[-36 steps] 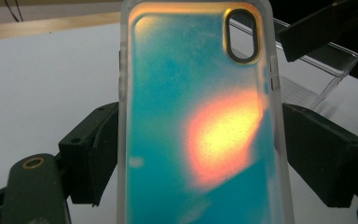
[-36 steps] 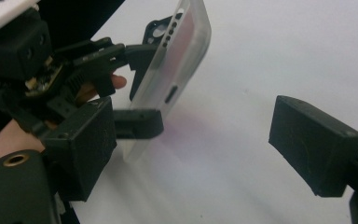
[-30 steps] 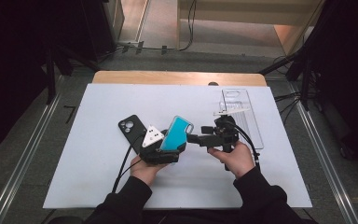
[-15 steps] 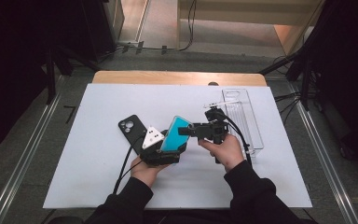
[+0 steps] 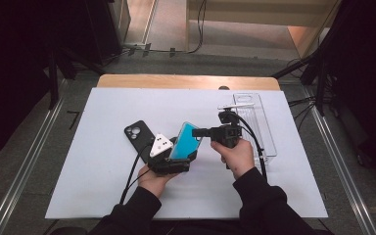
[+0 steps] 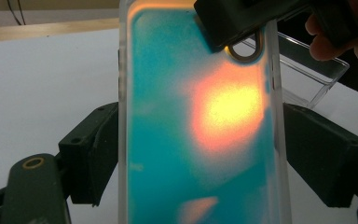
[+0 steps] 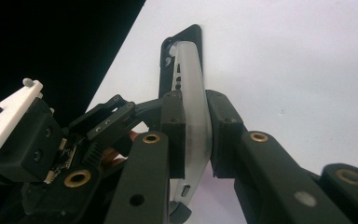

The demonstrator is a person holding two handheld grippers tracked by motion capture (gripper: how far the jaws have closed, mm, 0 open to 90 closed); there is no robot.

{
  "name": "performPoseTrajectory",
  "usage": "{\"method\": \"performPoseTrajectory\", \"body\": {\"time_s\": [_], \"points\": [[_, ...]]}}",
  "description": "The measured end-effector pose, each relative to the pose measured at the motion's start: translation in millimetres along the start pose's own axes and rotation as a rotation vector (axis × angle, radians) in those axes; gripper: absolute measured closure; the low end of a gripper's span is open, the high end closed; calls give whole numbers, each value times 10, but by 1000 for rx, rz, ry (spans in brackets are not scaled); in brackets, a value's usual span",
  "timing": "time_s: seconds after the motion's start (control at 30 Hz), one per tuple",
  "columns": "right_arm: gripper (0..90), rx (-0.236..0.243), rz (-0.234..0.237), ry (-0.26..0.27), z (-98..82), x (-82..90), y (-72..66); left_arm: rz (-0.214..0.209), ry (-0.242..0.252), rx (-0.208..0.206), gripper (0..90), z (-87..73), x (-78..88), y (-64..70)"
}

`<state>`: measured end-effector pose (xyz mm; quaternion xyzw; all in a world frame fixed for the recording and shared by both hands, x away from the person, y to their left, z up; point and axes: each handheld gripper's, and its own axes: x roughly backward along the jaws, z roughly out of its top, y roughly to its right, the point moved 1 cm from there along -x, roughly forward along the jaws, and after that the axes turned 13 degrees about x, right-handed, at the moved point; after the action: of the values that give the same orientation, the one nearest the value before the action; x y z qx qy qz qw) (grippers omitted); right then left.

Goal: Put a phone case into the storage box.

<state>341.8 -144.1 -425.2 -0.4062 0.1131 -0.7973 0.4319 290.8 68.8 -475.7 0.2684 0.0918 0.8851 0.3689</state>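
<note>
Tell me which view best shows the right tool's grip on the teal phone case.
Right gripper view: both pads pinch the teal phone case edge-on. Left gripper view shows the right tool over one top corner. High view shows it small, from above.

On the table point(image 5: 103, 196), a phone case point(image 5: 186, 142) is held tilted above the middle, between the two grippers. The left gripper point(image 5: 169, 164) is placed below it and its jaws are set against the long sides of the case. The right gripper point(image 5: 203, 132) is placed to its right, and the far corner is clamped between its jaws. A second phone case point(image 5: 138, 136) is laid flat to the left. A tray point(image 5: 269, 142) is placed at the right edge, behind the right hand point(image 5: 235, 155).
</note>
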Motion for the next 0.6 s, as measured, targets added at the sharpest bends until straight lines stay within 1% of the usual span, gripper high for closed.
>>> {"method": "performPoseTrajectory", "body": {"time_s": [0.17,0.23,0.27,0.3,0.33,0.37,0.4,0.43,0.47,0.5,0.6], "points": [[769,-5,10,-1,0,12,7,-4,1,-7,163,7,2,13],[769,-2,12,0,2,23,7,-11,-27,11,162,33,-5,15],[770,-5,13,-5,4,28,3,-15,-50,22,162,50,-12,14],[770,-4,10,-5,5,31,-4,-13,-75,38,160,70,-20,16],[771,4,7,-3,5,30,-13,-8,-87,45,148,81,-20,15],[771,9,4,-2,8,37,-19,6,-92,52,99,94,-19,15],[771,9,4,-2,8,37,-19,10,-98,59,99,103,-15,13],[771,12,1,-1,10,43,-22,5,-108,71,86,116,-10,8],[771,24,-19,-3,18,64,-28,-2,-120,89,57,144,10,4],[771,24,-19,-3,18,64,-28,-2,-120,89,56,144,10,4],[770,49,-46,11,29,114,-27,-15,-130,99,57,195,58,-3]]}}
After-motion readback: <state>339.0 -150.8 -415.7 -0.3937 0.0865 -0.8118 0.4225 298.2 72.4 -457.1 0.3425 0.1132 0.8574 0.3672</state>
